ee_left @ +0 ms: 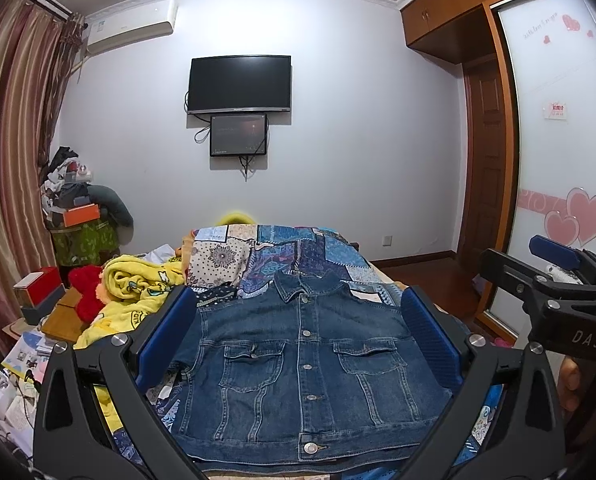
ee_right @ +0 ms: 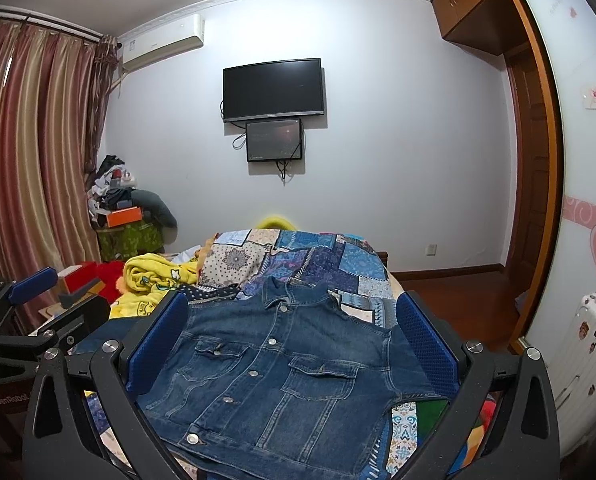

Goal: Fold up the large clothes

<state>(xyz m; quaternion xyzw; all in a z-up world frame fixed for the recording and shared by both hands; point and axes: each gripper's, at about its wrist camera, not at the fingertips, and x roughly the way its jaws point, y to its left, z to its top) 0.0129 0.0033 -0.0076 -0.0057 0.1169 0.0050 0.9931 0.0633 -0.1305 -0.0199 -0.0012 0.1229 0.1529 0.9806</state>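
The denim jacket (ee_left: 306,368) lies buttoned, front up, on the patchwork quilt (ee_left: 293,252) of the bed. Left tongs (ee_left: 298,344) and right tongs (ee_right: 293,348) hover wide apart, empty, collar at twelve o'clock.

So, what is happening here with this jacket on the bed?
A person holds two grippers above a denim jacket that lies buttoned, front up, on a patchwork bedspread. Its sleeves look already tucked in, so it reads as a neat rectangle. The left gripper and the right gripper are both open and hold nothing; the jacket shows between their blue fingers. A yellow blanket is bunched to the left.
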